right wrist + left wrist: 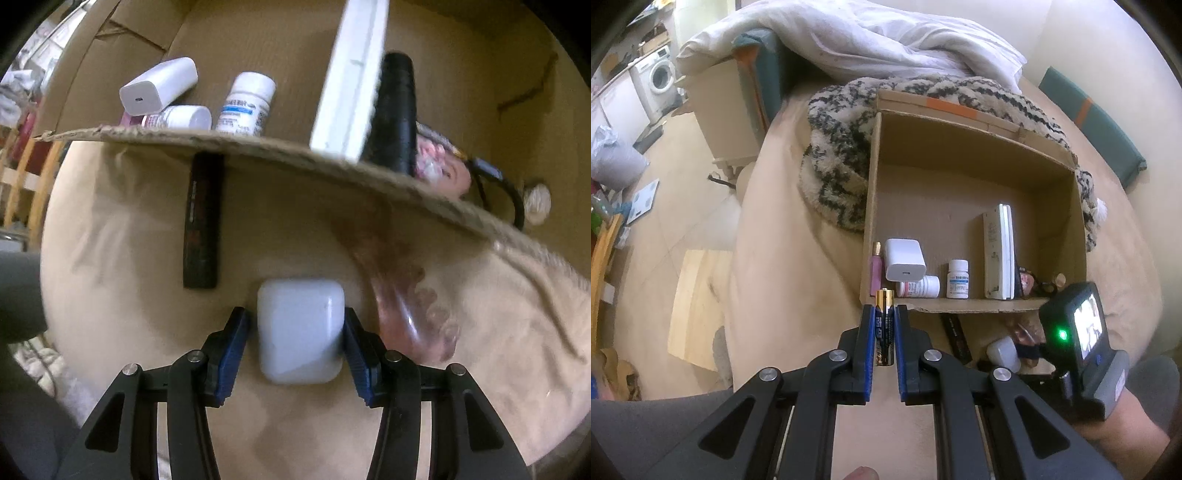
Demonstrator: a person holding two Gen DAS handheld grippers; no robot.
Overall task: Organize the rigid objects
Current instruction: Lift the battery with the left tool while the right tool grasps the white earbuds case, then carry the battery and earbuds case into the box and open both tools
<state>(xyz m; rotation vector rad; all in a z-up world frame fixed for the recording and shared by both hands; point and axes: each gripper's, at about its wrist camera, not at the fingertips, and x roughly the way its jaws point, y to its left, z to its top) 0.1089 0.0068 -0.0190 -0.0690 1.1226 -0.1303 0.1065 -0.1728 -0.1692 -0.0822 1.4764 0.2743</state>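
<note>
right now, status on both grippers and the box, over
Left gripper shut on battery, short of cardboard box. Right gripper astride white case on bed. Black tube and pink clip lie close beside it.

A brown cardboard box [975,177] with an orange tape strip sits on a beige bed cover [798,266]. Inside it are a white charger [905,259], a pink bottle [876,271], two white pill bottles [957,278], one with a blue label, and a white remote [999,251]. Behind the box lies a cream blanket [838,155] with a black zigzag pattern. A blue, black and gold battery [884,328] sits between blue pads on a black gripper [884,332]. By the box's near edge lie a black bar [203,218] and a white case [300,330].
</note>
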